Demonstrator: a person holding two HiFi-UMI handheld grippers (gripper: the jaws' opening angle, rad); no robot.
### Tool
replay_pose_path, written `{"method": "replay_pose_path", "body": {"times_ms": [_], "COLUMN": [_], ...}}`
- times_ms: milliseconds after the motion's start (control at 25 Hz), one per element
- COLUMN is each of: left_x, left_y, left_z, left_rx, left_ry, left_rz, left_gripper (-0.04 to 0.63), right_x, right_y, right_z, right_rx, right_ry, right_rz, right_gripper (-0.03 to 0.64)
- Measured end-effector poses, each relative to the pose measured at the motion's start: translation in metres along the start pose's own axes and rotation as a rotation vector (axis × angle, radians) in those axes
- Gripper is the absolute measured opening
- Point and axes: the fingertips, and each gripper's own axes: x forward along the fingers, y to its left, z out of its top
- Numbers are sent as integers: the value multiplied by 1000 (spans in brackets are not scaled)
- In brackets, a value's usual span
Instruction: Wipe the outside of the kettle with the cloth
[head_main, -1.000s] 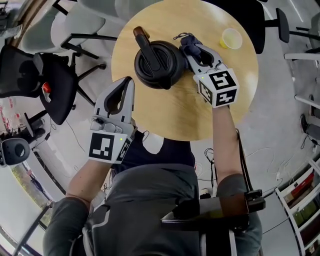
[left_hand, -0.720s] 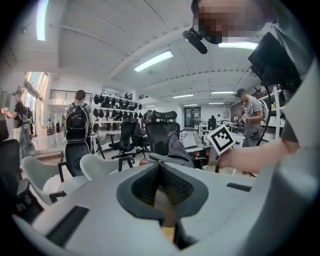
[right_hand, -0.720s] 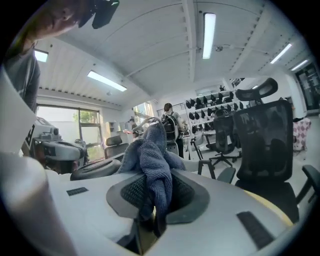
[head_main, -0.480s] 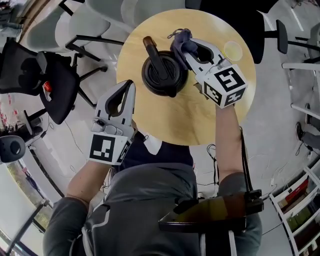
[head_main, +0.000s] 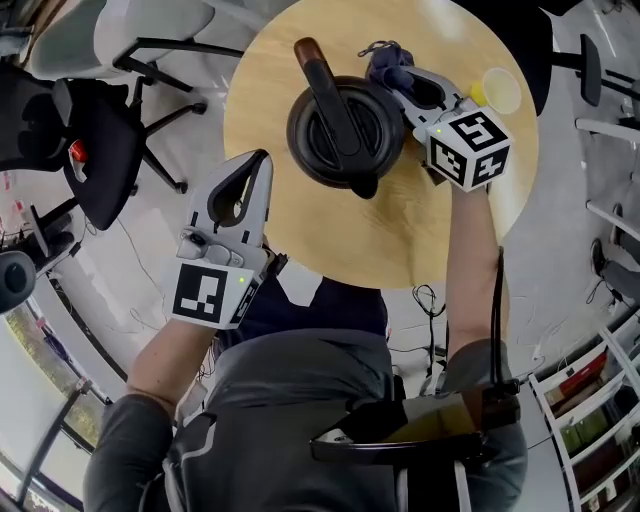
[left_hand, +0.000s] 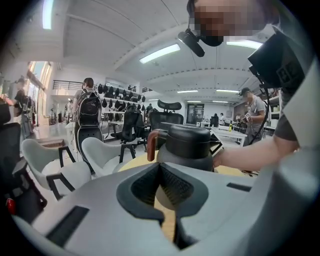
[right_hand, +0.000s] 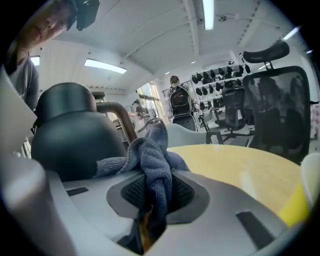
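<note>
Black kettle stands on the table in the head view, the right gripper at its right flank and the left gripper off the table edge.

Left gripper view: jaws together, nothing held, kettle ahead.

Right gripper view: jaws clamped on the cloth, kettle immediately left. The right gripper is nearer.

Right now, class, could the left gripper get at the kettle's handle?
Probably yes. The left gripper hovers at the table's edge, jaws shut, with only bare table between it and the handle of the kettle; the right gripper holding the cloth is on the far side.
</note>
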Motion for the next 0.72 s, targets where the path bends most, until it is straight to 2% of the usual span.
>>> {"method": "replay_pose_path", "body": {"times_ms": [160, 400, 560, 720], "left_x": [1, -1, -7, -11], "left_y": [1, 4, 8, 6], "left_z": [-8, -4, -2, 6], "left_rx": [-11, -3, 28, 32], "left_ry": [6, -3, 46, 62], "left_rz": [-1, 9, 17, -6], "left_gripper": [9, 9, 9, 9], "right_x": [3, 2, -13, -24], "right_y": [-2, -3, 3, 25], "right_z": [-17, -18, 30, 93], "right_rx": [-46, -86, -22, -51], "right_ry": [60, 80, -50, -168], "right_rz": [-7, -16, 3, 107], "right_gripper": [95, 95, 95, 95]}}
